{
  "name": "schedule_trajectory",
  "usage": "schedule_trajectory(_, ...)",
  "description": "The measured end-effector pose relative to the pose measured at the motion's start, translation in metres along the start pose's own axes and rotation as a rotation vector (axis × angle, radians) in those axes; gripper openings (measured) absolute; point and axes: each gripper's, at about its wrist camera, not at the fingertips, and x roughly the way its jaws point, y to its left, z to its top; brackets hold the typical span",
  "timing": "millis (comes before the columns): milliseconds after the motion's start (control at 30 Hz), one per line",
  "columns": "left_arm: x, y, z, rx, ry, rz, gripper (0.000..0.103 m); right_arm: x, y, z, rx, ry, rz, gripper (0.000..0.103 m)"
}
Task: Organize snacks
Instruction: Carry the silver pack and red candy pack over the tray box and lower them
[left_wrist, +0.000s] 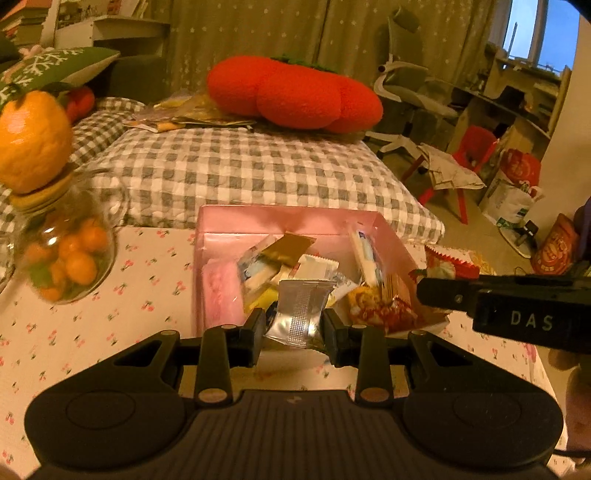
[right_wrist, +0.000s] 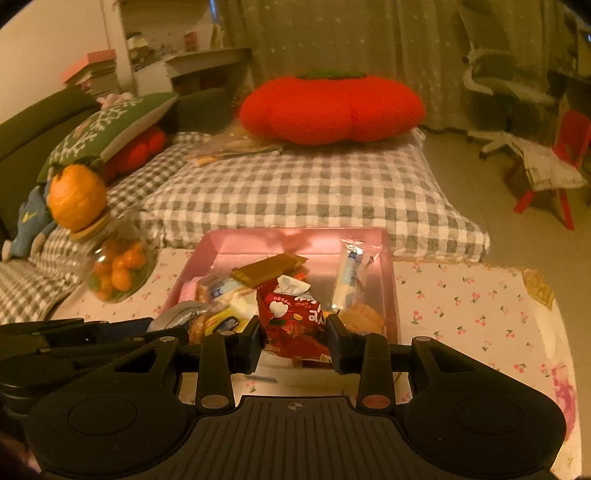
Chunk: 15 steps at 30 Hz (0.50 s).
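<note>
A pink box stands on the cherry-print tablecloth and holds several wrapped snacks. My left gripper is shut on a silver foil snack packet at the box's near edge. My right gripper is shut on a red snack packet over the box's near side. In the left wrist view the right gripper's black body reaches in from the right, with the red packet showing behind it. In the right wrist view the left gripper lies at the left with the silver packet.
A glass jar of small oranges with an orange on its lid stands left of the box. A checked mattress with a red tomato cushion lies behind the table. A red chair and bags stand on the floor at right.
</note>
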Motion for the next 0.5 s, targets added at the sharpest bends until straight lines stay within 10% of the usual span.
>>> schedule_trajectory(500, 0.062, 0.03, 0.041, -0.087, 0.019, 0.126, 0.03, 0.069, -0.014, 0.03, 0.064, 0.036, -0.023, 0.035)
